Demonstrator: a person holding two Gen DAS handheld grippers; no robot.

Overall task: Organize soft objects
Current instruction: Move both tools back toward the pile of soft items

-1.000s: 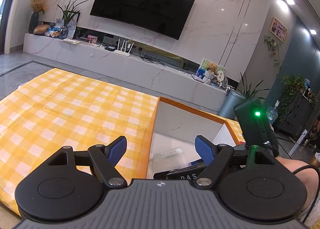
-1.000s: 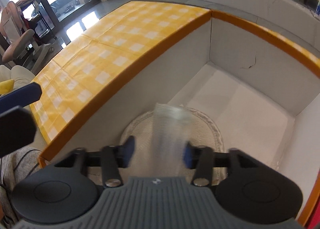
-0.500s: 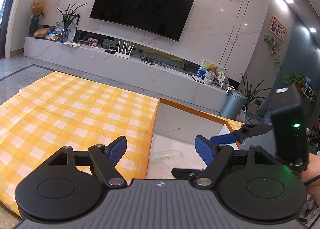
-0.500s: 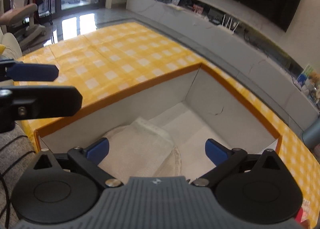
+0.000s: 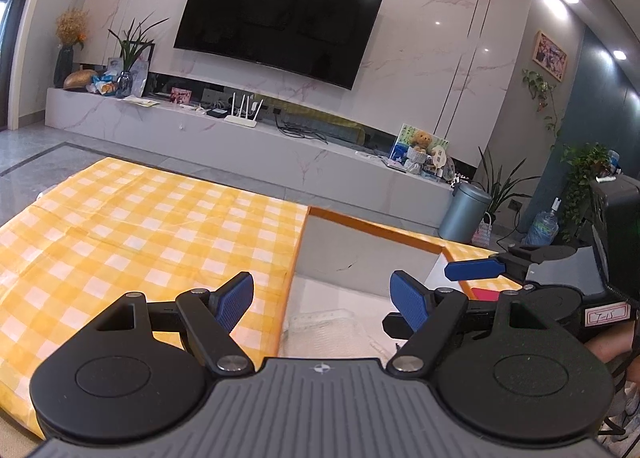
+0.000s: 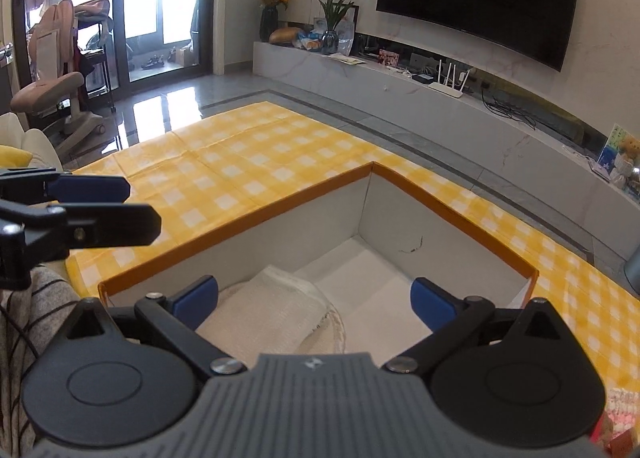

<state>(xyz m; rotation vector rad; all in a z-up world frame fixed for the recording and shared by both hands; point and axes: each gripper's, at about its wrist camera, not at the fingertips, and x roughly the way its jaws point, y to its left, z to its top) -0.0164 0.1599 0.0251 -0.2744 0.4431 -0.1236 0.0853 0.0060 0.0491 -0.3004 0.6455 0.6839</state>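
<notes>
1. The right gripper (image 6: 314, 296) hangs above the near part of an open box (image 6: 240, 232). Its blue fingers (image 6: 198, 296) have just been opening and now stand wide apart, with nothing pressed between them.
2. Below the right gripper, a folded white cloth (image 6: 264, 310) lies on the floor of the box, in the near left corner. It touches neither finger.
3. Under the cloth a round, pale mat (image 6: 334, 332) shows at the edge; the cloth covers most of it.
4. The box has an orange rim and grey inner walls. It stands on a table covered with a yellow and white checked cloth (image 6: 248, 166).
5. The left gripper (image 5: 322, 298) is also open, and its fingers (image 5: 236, 298) hold nothing. It points over the near left rim of the box, where the rim meets the checked cloth.
6. In the left wrist view, the white cloth (image 5: 324, 322) is seen low between the left fingers, inside the box and well below them.
7. The two grippers are near each other, side by side: the right one appears at the right edge of the left wrist view, the left one at the left edge of the right wrist view.
8. Far behind the table stand a long marble shelf (image 5: 240, 138) and a dark television (image 5: 280, 18) on the wall.
</notes>
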